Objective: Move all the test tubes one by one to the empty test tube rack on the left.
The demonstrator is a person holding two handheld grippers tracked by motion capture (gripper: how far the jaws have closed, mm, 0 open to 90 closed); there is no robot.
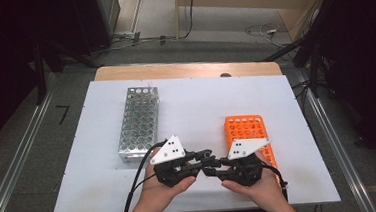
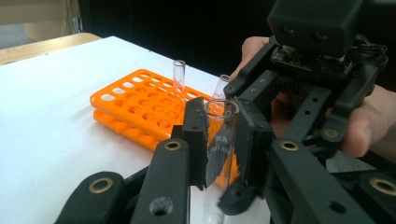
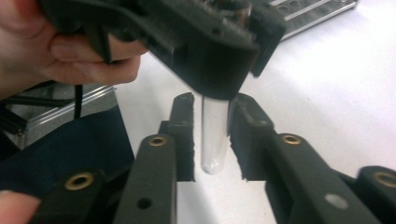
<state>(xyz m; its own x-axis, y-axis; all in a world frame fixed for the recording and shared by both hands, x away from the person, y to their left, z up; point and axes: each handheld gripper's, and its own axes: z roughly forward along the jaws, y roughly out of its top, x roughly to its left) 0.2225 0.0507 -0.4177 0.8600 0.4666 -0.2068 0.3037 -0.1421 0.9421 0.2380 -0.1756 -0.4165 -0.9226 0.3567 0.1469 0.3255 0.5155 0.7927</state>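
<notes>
Beside orange rack (image 1: 246,130): metal rack (image 1: 138,120), prob. clear.

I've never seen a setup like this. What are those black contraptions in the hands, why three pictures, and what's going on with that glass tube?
A person holds two hand-operated clamps: the left gripper and the right gripper. One camera looks down on the white table; the other two ride on the grippers, looking along their jaws. On the table lie a metal rack and an orange rack, which has two tubes standing in it. The left gripper is clamped on a clear test tube. In the right gripper view, the tube's rounded bottom hangs between that gripper's jaws, with small gaps either side.
</notes>
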